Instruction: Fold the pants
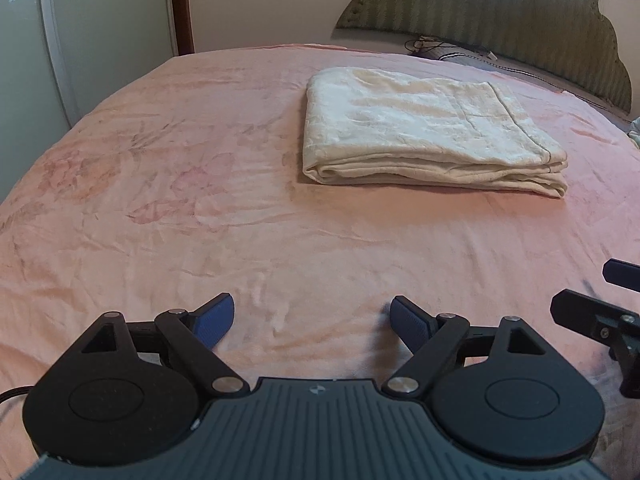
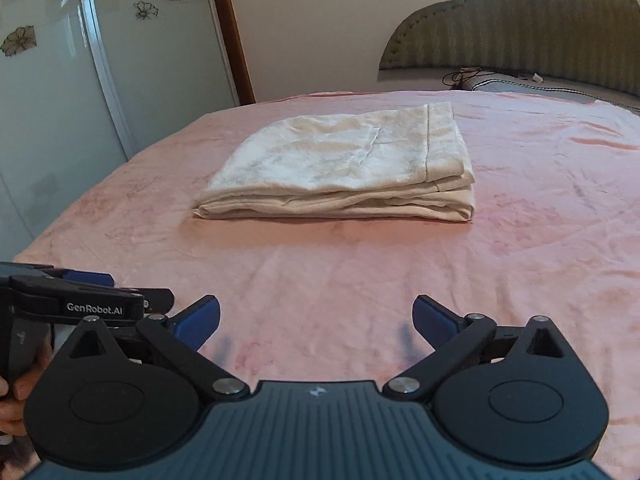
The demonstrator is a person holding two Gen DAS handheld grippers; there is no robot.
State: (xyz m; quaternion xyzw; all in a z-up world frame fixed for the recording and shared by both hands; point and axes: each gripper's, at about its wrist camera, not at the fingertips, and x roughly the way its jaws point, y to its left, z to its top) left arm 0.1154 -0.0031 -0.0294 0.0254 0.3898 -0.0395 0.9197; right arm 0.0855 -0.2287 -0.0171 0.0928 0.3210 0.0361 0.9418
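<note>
The pants [image 1: 432,136] were seen lying folded into a flat, layered rectangle on the pink bedspread [image 1: 160,200], toward the headboard [image 1: 500,12] and well apart from both grippers. The cloth was cream, with a hem seam showing near the right edge of the top layer and several stacked folds exposed along the near side. The left gripper [image 1: 310,320] was held low over the bare bedspread with its jaws spread wide and nothing between them. The right gripper [image 2: 316,316] was likewise spread and empty, and the two were kept just beside each other, the left one showing at the left edge of the right wrist view with a hand [image 2: 16,396] around its grip. The fold was judged to be essentially complete. The fabric was judged light, soft and limp, likely to sag and let its layers slide if lifted by one point only. If the stack had to be moved or squared, the two near corners were judged the best places to be pinched, all layers being taken together, so that the folds would not be pulled open.
</note>
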